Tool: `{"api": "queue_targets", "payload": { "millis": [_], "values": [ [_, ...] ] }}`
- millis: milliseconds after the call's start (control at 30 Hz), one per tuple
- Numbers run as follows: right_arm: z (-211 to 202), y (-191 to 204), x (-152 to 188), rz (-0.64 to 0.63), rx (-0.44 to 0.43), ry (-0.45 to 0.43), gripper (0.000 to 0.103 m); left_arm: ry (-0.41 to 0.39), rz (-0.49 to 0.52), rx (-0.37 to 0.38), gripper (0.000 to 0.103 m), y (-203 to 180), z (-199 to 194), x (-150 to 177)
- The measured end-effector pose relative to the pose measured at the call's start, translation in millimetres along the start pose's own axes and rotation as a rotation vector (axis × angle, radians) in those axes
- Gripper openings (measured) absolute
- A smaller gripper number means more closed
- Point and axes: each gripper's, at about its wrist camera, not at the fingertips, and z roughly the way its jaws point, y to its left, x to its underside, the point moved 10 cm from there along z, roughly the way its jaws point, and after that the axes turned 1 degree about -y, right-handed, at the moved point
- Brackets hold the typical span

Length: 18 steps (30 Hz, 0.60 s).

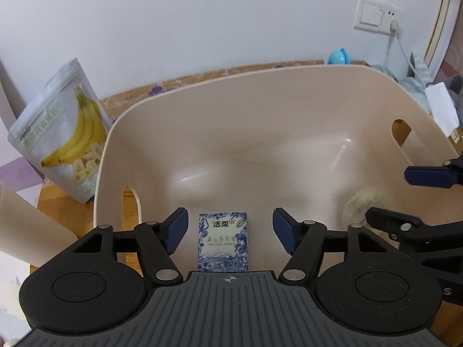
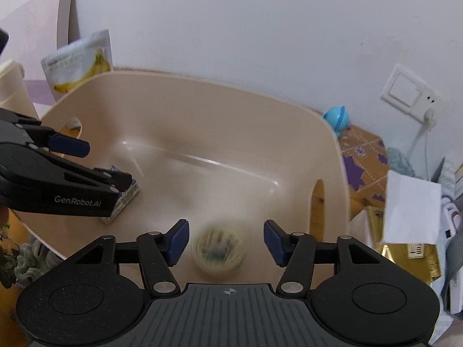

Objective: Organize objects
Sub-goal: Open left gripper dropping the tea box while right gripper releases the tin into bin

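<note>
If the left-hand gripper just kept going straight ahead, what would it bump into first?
Probably the blue-and-white tissue pack, which lies between the open fingers of the left gripper on the floor of the beige bin. Depth is hard to judge.

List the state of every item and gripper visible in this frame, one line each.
left gripper: open, empty, above the tissue pack.
right gripper: open, empty.
tissue pack: lying flat on the bin floor.
round container: inside the bin, motion-blurred, free of both grippers.
beige bin: upright, open-topped.
banana chip bag: outside the bin, standing, leaning.
</note>
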Motion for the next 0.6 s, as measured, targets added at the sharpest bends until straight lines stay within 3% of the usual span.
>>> {"api": "queue_targets", "payload": {
  "millis": [600],
  "values": [
    [-84,-10,-13,0.029,0.019,-0.174,0.092,-0.157,-0.005,0.009,0.081,1,-91,-7]
  ]
}}
